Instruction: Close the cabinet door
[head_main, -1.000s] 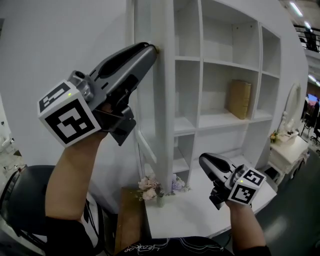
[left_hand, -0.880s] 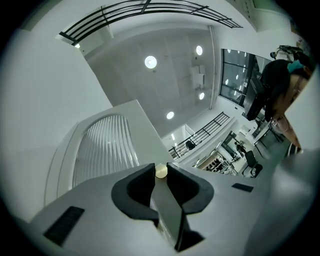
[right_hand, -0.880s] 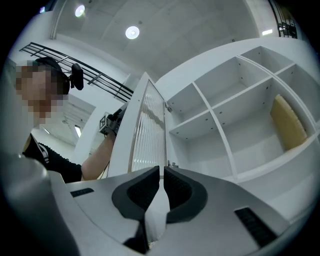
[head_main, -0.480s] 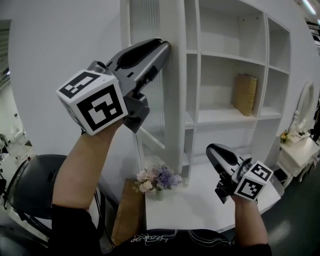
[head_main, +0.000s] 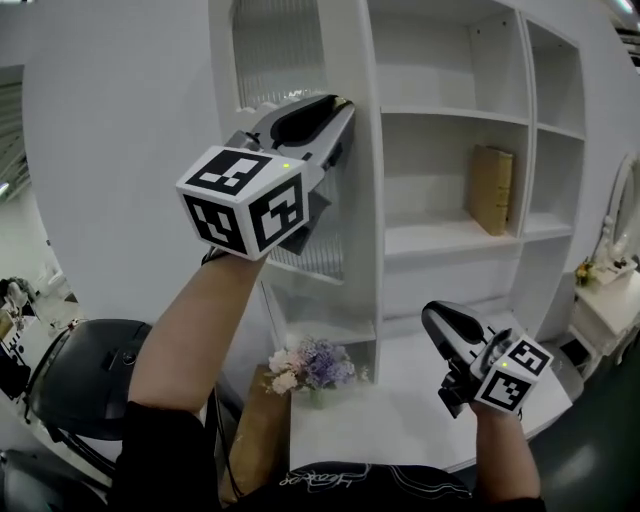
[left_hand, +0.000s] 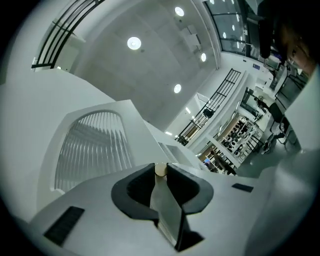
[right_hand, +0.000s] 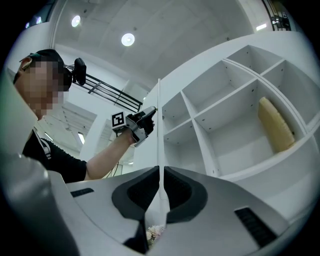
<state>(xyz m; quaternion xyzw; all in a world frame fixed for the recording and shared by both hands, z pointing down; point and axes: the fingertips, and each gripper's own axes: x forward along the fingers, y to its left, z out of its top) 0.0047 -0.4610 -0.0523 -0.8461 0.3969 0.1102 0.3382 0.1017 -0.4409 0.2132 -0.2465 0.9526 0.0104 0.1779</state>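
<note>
While my left gripper (head_main: 342, 108) clamps the small round knob (left_hand: 160, 170), the ribbed-glass cabinet door (head_main: 278, 60) stands swung out from the white shelf unit (head_main: 452, 238) — my right gripper (head_main: 433, 313) hangs low beside the shelves, jaws pressed together — empty.

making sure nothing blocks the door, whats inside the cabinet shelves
A tan box stands on a middle shelf; the other open compartments look bare. The column behind the ribbed door is covered by it and the left gripper.
</note>
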